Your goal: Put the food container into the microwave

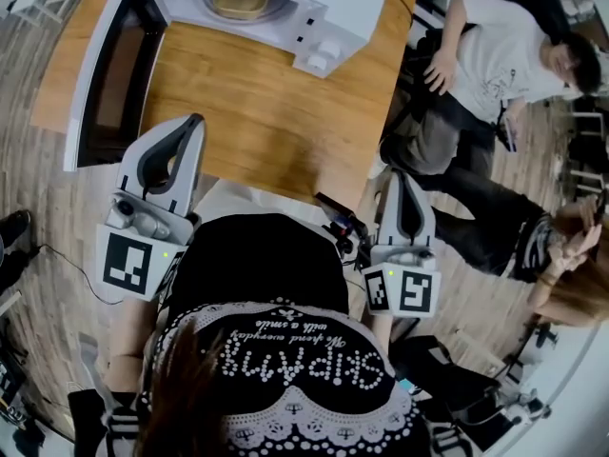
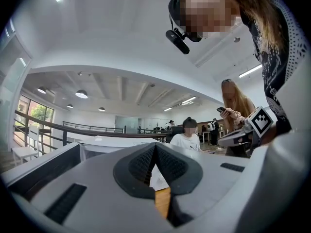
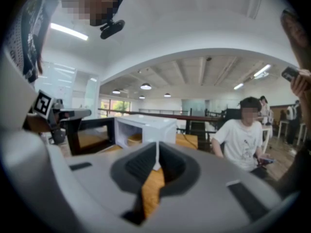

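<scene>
The white microwave (image 1: 285, 8) stands at the far end of the wooden table (image 1: 266, 112), its door (image 1: 109, 74) swung wide open to the left. A tan food container (image 1: 238, 1) sits inside the cavity; the right gripper view also shows the container (image 3: 132, 139) in the microwave (image 3: 148, 125). My left gripper (image 1: 194, 122) hovers over the table's near left corner beside the door, jaws shut and holding nothing. My right gripper (image 1: 396, 175) is off the table's near right edge, also shut with nothing in it. Both point toward the microwave.
A person in a white T-shirt (image 1: 504, 55) sits close to the table's right side. A second person (image 1: 571, 255) stands at the right with a phone. The open door (image 3: 90, 132) juts out on the left. Wooden floor surrounds the table.
</scene>
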`<act>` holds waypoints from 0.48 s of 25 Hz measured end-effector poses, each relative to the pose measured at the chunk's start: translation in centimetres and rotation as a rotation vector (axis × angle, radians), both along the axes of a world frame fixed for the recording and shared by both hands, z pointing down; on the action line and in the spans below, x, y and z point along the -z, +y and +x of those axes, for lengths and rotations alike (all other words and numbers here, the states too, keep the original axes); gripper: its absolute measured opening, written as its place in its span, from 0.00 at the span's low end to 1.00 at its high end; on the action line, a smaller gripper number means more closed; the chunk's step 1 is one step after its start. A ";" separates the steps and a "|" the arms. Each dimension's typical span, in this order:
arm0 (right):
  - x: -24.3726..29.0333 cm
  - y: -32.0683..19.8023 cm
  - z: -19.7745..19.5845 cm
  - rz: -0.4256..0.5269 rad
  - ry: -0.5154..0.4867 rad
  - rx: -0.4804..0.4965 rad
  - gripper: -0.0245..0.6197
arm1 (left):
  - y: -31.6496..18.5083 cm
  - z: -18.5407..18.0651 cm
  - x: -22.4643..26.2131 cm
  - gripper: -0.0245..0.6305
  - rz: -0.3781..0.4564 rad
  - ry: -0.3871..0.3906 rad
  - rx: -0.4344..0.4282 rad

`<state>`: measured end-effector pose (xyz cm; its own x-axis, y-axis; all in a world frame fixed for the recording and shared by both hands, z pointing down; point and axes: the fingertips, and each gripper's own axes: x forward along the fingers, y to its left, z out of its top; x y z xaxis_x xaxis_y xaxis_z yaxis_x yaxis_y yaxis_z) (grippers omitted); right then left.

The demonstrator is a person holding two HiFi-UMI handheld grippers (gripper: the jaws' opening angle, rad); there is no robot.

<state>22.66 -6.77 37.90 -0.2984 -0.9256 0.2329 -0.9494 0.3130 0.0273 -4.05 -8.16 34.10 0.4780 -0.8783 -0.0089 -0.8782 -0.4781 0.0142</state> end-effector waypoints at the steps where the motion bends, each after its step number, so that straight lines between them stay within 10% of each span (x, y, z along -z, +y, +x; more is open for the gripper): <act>1: 0.0 0.0 -0.1 0.001 0.000 0.002 0.10 | 0.0 0.0 0.0 0.08 -0.001 0.000 -0.001; 12: 0.1 0.2 0.6 0.015 -0.006 -0.011 0.10 | 0.2 0.5 0.3 0.08 0.015 -0.013 -0.003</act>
<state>23.31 -6.59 37.76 -0.2894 -0.9323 0.2169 -0.9529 0.3020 0.0267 -3.54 -7.98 33.84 0.4812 -0.8765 -0.0155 -0.8766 -0.4812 -0.0046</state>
